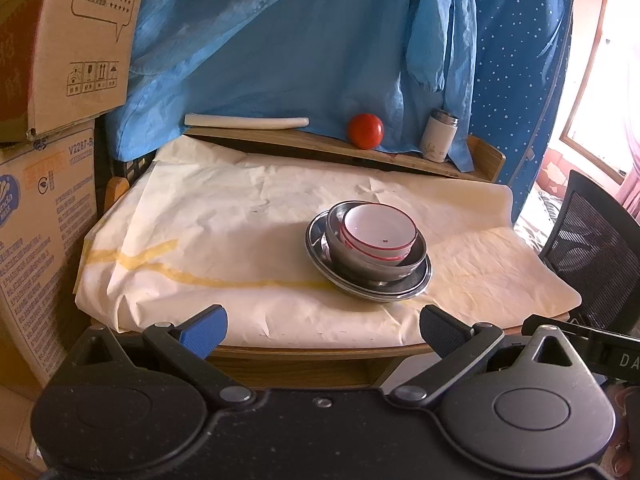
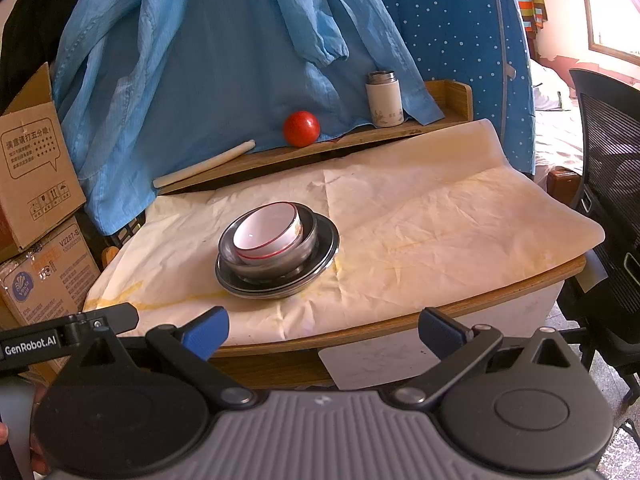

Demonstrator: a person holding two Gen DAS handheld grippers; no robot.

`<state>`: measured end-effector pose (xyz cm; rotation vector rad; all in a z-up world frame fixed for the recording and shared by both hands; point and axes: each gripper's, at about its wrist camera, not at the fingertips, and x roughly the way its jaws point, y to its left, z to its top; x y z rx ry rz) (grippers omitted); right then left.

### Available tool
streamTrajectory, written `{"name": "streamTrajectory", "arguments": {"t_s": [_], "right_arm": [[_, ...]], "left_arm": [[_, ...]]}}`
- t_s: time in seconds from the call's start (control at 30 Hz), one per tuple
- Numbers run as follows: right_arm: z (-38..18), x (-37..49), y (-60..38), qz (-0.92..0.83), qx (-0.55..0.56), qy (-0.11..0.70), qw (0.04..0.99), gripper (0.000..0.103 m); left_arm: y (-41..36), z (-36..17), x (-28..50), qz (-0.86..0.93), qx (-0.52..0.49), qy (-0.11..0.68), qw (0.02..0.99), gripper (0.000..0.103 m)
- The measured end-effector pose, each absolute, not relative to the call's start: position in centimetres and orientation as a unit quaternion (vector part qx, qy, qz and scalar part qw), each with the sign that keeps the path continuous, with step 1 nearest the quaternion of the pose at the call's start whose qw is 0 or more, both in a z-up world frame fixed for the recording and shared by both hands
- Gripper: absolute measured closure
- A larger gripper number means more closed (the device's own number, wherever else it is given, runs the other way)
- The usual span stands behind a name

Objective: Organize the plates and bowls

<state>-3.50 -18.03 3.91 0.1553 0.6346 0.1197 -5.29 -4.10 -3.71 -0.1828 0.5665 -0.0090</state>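
where bowls nest, steel plate (image 1: pixel 416 284) mostly hidden, white bowl (image 1: pixel 378 232) topmost

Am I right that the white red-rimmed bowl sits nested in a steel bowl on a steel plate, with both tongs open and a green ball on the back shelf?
Not quite: the ball is red, as both wrist views show. The rest holds: the white red-rimmed bowl nests in the steel bowl on the steel plate, and the left tongs and right tongs are open.

Wooden table (image 2: pixel 440 312) under crumpled paper (image 2: pixel 420 216), steel plate (image 2: pixel 326 256).
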Motion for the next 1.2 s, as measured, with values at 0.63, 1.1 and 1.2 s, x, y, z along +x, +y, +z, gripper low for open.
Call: {"name": "streamTrajectory", "arguments": {"t_s": [0.63,1.1,1.2], "right_arm": [[3.91,-3.49,-17.96,0.059,0.076,0.311,0.945,0.000],[3.97,-3.44,-17.76,0.060,0.074,0.312,0.945,0.000],[3.91,-3.34,-17.57,0.061,0.073,0.314,0.945,0.000]], "left_arm": [[-4.00,-3.68,-5.24,-0.005,-0.090,0.279,0.956,0.001],[-4.12,-3.78,-5.32,0.000,-0.090,0.284,0.955,0.001],[-4.32,-3.61,-5.33,0.002,-0.085,0.280,0.956,0.001]]}}
